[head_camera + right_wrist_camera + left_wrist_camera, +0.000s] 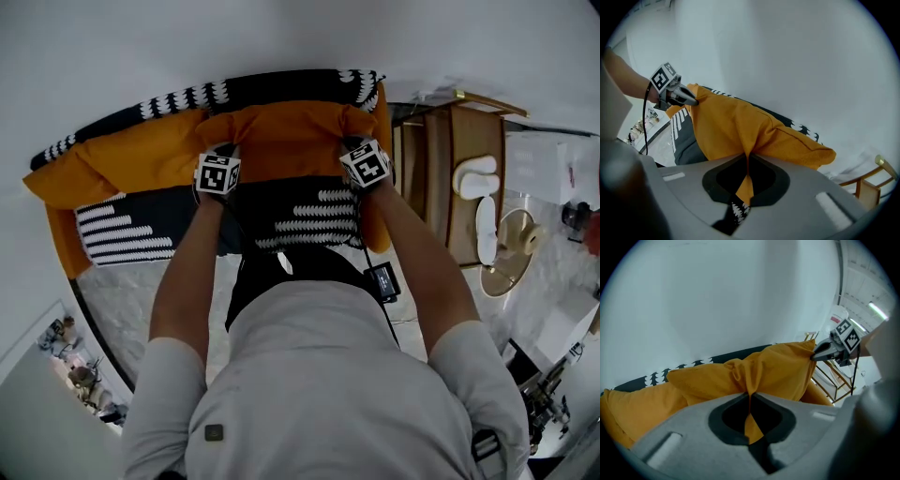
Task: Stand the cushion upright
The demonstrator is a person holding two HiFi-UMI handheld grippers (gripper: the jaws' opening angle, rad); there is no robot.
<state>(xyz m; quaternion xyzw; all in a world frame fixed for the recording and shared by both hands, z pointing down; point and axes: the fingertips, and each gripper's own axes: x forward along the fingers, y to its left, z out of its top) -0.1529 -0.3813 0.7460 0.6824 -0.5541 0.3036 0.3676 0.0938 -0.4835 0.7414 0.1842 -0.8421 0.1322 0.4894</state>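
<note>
An orange cushion (281, 139) lies along the back of a sofa (281, 89) with a black-and-white patterned cover. My left gripper (223, 153) is shut on a fold of the cushion's upper edge near its left end. My right gripper (355, 145) is shut on the same edge near its right corner. In the left gripper view the orange cloth (764, 371) bunches up between my closed jaws (749, 404), and the right gripper (819, 352) pinches the far corner. The right gripper view shows the cushion (736, 126) pinched in its jaws (747, 165), with the left gripper (692, 100) at the other corner.
A second orange cushion (103, 164) lies on the sofa to the left. A white wall (281, 37) rises behind the sofa. A wooden stand (450, 169) with white slippers (476, 176) is at the right. Marble floor (141, 300) lies in front.
</note>
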